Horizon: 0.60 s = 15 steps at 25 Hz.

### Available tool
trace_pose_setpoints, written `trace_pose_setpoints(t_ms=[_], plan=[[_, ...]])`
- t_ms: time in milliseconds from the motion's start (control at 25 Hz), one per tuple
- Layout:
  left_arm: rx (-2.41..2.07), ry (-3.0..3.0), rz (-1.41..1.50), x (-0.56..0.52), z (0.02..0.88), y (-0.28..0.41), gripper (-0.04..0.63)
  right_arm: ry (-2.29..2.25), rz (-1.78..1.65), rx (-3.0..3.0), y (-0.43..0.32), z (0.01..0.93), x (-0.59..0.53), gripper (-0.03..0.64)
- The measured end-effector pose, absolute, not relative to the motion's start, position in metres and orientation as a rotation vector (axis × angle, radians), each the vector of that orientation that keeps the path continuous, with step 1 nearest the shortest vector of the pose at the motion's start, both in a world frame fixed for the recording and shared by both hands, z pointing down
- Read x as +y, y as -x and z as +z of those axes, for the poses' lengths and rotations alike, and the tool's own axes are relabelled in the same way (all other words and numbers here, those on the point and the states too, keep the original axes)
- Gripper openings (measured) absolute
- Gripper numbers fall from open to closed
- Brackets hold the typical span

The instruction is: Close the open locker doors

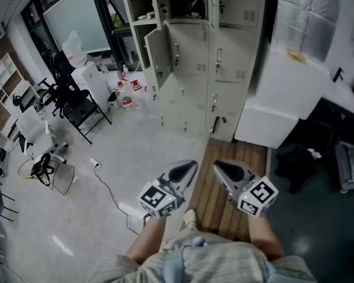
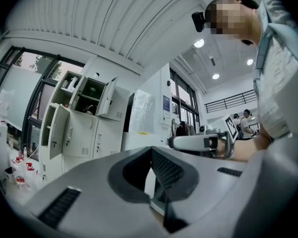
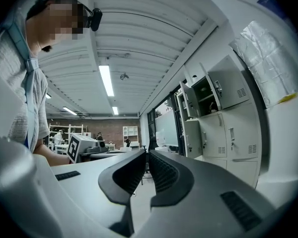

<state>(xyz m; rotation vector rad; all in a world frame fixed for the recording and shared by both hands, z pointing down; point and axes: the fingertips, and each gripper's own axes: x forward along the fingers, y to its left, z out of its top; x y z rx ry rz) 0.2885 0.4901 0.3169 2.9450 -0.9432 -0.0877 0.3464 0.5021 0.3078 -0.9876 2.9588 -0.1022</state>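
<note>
Left gripper (image 1: pixel 192 165) and right gripper (image 1: pixel 218 165) are both squeezed closed and empty. The open locker door (image 1: pixel 156 55) looks stiff and light; push its free edge.

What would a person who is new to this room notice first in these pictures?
The grey lockers straight ahead, where one door hangs open on the left and an upper compartment stands open too. Near the person's body, the left gripper and right gripper point toward them, both shut and empty.
</note>
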Motion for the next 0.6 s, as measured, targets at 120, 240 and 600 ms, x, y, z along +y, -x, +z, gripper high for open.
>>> trace_pose_setpoints(t_ms=[120,240,600], plan=[[-0.979,-2.947,-0.078,0.45,0.311,-0.285,0.003,0.999,-0.119,2.949,-0.345,0.305,0.464,0.003],[-0.988,-2.942,-0.079,0.412,0.308,-0.277,0.003,1.001,-0.145,2.939,-0.339,0.304,0.427,0.003],[-0.994,-2.947,-0.079,0.328,0.302,-0.24,0.003,0.954,-0.119,2.941,-0.299,0.292,0.331,0.005]])
